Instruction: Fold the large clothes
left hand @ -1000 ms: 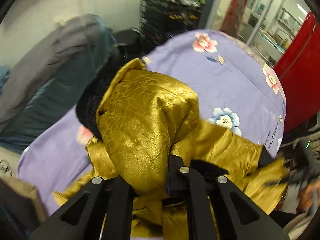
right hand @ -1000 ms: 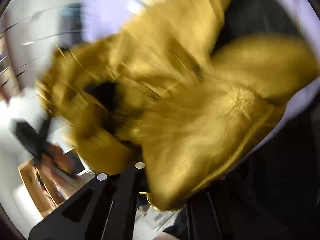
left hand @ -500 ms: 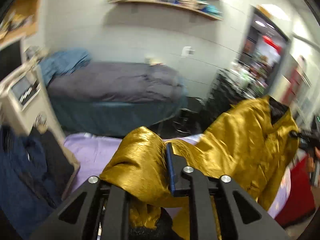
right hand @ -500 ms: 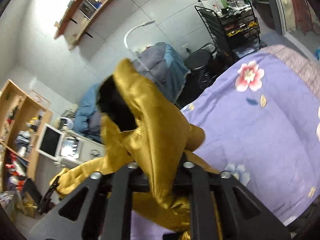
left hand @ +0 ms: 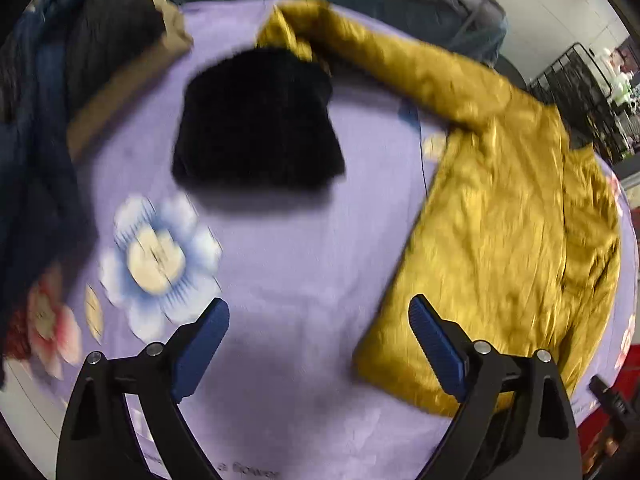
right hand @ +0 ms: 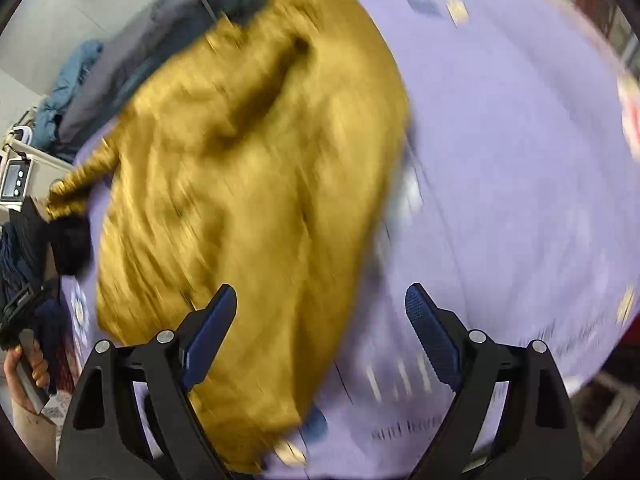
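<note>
Lilac bedspread [left hand: 288, 256], gold jacket [left hand: 508, 216] (wrinkled, flat)

A shiny gold jacket [left hand: 508, 216] lies spread out and crumpled on the purple flowered bedspread [left hand: 288, 264], one sleeve [left hand: 384, 52] stretched away from the body. Its black furry hood [left hand: 256, 120] lies flat beside it.

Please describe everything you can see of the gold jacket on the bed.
The gold jacket is of shiny, crinkled, satin-like fabric. It lies spread out, unfolded, on the lilac flowered bedspread. One sleeve stretches away from the body, and a black furry part lies at its far end; whether the two are joined is unclear. Motion blur hides finer detail. Both hand-held grippers, left and right, are open and hold nothing, though the right one's inner finger overlaps the fabric in view.
</note>
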A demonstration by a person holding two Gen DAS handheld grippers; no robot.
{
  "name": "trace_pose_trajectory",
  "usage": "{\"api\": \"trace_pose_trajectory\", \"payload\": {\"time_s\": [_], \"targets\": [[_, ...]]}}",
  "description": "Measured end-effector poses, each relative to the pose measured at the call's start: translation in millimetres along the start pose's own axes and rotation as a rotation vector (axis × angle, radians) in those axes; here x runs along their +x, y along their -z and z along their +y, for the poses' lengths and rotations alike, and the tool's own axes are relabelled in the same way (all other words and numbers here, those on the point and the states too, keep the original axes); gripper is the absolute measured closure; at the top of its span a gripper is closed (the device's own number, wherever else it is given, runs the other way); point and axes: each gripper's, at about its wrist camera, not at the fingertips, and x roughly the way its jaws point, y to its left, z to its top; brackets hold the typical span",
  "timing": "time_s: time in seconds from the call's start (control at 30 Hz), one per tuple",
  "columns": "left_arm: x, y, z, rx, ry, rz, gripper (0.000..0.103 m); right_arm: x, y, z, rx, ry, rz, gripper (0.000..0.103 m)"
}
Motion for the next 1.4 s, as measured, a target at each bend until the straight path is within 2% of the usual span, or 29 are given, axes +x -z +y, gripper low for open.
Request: {"api": "trace_pose_trajectory", "payload": {"time_s": [0.07, 0.13, 0.2, 0.23, 0.27, 0.33, 0.4, 0.43, 0.47, 0.5, 0.53, 0.57, 0.67, 0.77, 0.87, 0.93, 1.0, 1.03, 1.07, 1.1, 1.13, 1.17, 1.23, 1.3, 1.33, 1.4], "targets": [[22, 22, -11, 0.015, 0.008, 0.057, 0.014, 12, 38, -38, 0.071, -0.077, 0.102, 0.017], [37, 25, -14, 0.039, 0.033, 0.081, 0.014, 28, 71, -61, 0.166, -0.219, 0.173, 0.017], [53, 25, -26, 0.056, 0.028, 0.110, 0.014, 10, 47, -64, 0.186, -0.292, 0.216, 0.017], [59, 28, -30, 0.062, 0.034, 0.124, 0.014, 29, 59, -63, 0.182, -0.289, 0.237, 0.017], [64, 28, -36, 0.066, 0.038, 0.130, 0.014, 43, 57, -63, 0.196, -0.285, 0.269, 0.017], [67, 26, -50, 0.089, 0.022, 0.119, 0.014, 58, 60, -65, 0.269, -0.334, 0.248, 0.019], [66, 23, -62, 0.106, 0.022, 0.108, 0.014, 60, 58, -57, 0.310, -0.373, 0.269, 0.031], [64, 22, -65, 0.111, 0.022, 0.103, 0.014, 77, 60, -46, 0.293, -0.394, 0.285, 0.033], [62, 22, -69, 0.119, 0.024, 0.097, 0.014, 74, 59, -38, 0.272, -0.386, 0.285, 0.041], [59, 22, -73, 0.132, 0.019, 0.094, 0.014, 53, 45, -40, 0.246, -0.363, 0.290, 0.061], [56, 22, -76, 0.139, 0.013, 0.092, 0.014, 71, 52, -30, 0.205, -0.325, 0.323, 0.077], [52, 23, -78, 0.147, 0.011, 0.087, 0.014, 63, 49, -29, 0.198, -0.328, 0.330, 0.097], [33, 20, -87, 0.158, 0.015, 0.049, 0.013, 38, 45, -38, 0.215, -0.303, 0.186, 0.098], [19, 18, -85, 0.155, 0.019, 0.028, 0.013, 10, 20, -69, 0.230, -0.233, 0.025, 0.102], [16, 21, -81, 0.158, 0.001, 0.025, 0.013, -30, -14, -106, 0.209, -0.096, -0.149, 0.102], [13, 21, -77, 0.142, 0.000, 0.016, 0.013, -58, -36, -124, 0.224, -0.070, -0.213, 0.102], [14, 19, -65, 0.121, 0.008, 0.008, 0.013, -78, -72, -119, 0.233, -0.080, -0.223, 0.102], [13, 20, -62, 0.103, 0.016, 0.003, 0.013, -80, -88, -134, 0.250, -0.078, -0.205, 0.100], [12, 20, -60, 0.087, 0.023, 0.000, 0.013, -77, -97, -141, 0.273, -0.068, -0.176, 0.088], [19, 22, -61, 0.078, 0.026, -0.003, 0.013, -79, -99, -143, 0.283, -0.062, -0.154, 0.049], [16, 23, -60, 0.066, 0.028, -0.007, 0.013, -58, -95, -128, 0.284, -0.070, -0.135, 0.027], [12, 25, -59, 0.061, 0.029, -0.010, 0.013, -44, -87, -114, 0.274, -0.107, -0.117, 0.018], [5, 28, -58, 0.061, 0.024, -0.013, 0.013, 0, -65, -88, 0.246, -0.184, -0.030, 0.018], [0, 29, -59, 0.070, 0.006, -0.015, 0.013, 56, -26, -54, 0.244, -0.239, 0.126, 0.018], [-2, 30, -59, 0.074, 0.002, -0.015, 0.013, 73, -8, -40, 0.242, -0.262, 0.190, 0.019], [-3, 30, -61, 0.083, -0.009, -0.017, 0.013, 94, 6, -23, 0.224, -0.292, 0.275, 0.022]]}}
